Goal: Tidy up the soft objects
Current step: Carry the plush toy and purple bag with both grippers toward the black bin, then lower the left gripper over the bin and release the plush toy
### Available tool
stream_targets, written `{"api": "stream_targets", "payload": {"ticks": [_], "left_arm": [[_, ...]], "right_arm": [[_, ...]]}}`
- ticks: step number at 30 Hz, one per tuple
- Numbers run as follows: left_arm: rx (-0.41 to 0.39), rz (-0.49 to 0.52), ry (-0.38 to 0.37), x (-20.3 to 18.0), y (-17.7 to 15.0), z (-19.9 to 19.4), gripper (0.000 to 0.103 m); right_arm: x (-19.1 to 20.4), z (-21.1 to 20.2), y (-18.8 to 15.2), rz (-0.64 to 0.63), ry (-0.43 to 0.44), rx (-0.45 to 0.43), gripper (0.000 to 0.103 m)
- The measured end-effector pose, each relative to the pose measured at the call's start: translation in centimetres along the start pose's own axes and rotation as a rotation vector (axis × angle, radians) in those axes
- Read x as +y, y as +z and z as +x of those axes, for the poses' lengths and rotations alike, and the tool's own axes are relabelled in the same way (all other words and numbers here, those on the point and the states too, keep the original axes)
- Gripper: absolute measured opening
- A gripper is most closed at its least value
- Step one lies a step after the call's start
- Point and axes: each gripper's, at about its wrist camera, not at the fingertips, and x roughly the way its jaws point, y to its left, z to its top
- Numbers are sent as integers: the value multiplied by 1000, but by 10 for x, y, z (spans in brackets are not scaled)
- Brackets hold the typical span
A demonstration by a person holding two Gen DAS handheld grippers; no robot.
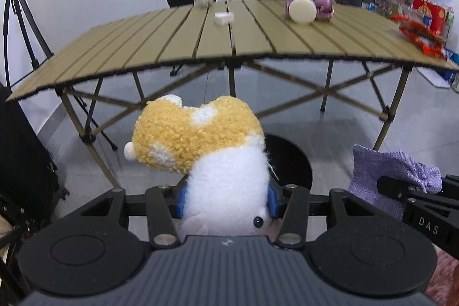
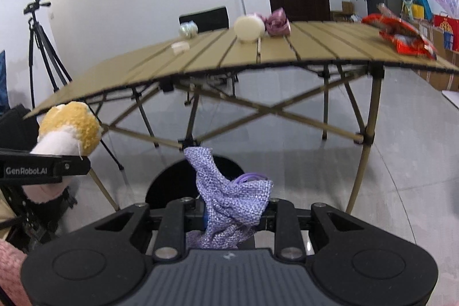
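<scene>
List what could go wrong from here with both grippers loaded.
1. The left gripper pinches only the plush toy at its white lower body; the heavy yellow head overhangs and may slip out.
2. The right gripper clamps the purple pouch by bunched fabric; its loose cord could snag.
3. The black bin below looks narrow: drops may miss.

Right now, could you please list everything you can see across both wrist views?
plush toy: one, yellow and white, held in left jaws
fabric pouch: one, lilac, held in right jaws
folding table: one, tan slats
cream disc: one, far table side
pink item: one, behind disc
white block: one, mid table
snack bags: red, right table end
tripod: one, black, left
black bin: one, on floor, below both grippers
left gripper: shut on toy
right gripper: shut on pouch
</scene>
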Motion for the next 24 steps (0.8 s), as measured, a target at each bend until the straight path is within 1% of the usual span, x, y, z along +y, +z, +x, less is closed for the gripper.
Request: {"api": "stream_targets", "payload": {"ticks": [10,17,19,24], "left_arm": [[104,-16,25,7,-35,33,50],[189,-19,43,12,-62,63,50],[222,-31,42,15,-66,70,50],[251,-47,42,18,-66,79,50]], "right_arm": [[1,27,-35,-11,-18,125,24],[-7,44,-58,-9,-42,194,24],[-10,48,-62,-3,-52,211,24],[-15,55,-68,10,-77,240,24]]}}
